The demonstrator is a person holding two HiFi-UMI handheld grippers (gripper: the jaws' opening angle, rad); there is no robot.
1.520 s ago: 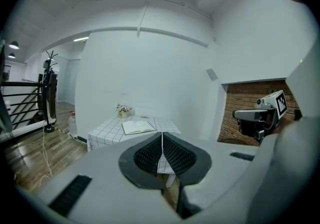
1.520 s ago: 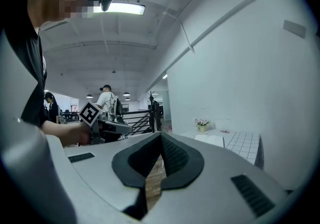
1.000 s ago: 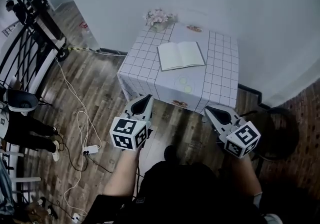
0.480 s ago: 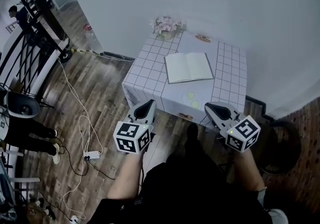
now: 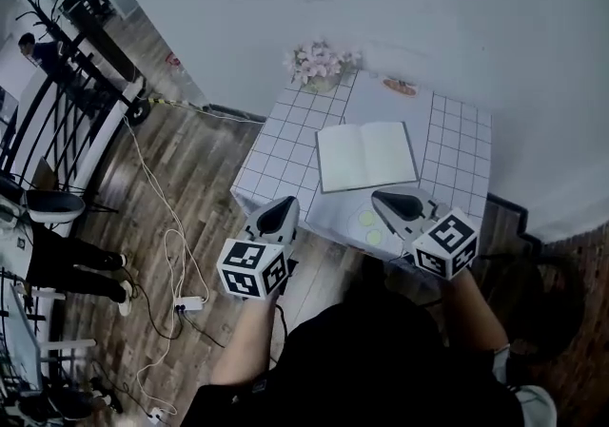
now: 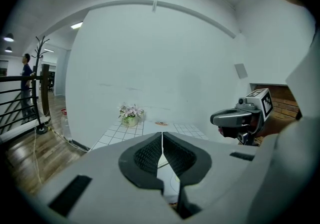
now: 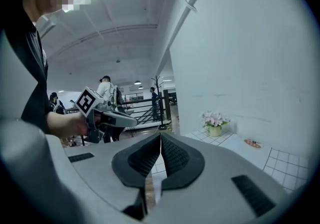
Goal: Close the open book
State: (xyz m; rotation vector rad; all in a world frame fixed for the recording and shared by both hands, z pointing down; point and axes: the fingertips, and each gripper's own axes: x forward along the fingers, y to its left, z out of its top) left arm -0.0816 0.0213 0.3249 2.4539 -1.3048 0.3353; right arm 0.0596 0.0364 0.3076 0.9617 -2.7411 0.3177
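Head view: the tiled counter (image 5: 276, 135) carries the open book (image 5: 366, 156), flat near its middle. Left claw (image 5: 284, 206) and right claw (image 5: 383, 199) hang at the near edge, both fully closed, holding nothing. Risk: closed tips could shove the book rather than lift a cover.

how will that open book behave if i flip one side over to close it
The open book lies flat, so one half should probably hinge over easily. It looks thin, likely light, and may slide on the smooth tabletop if pushed sideways.
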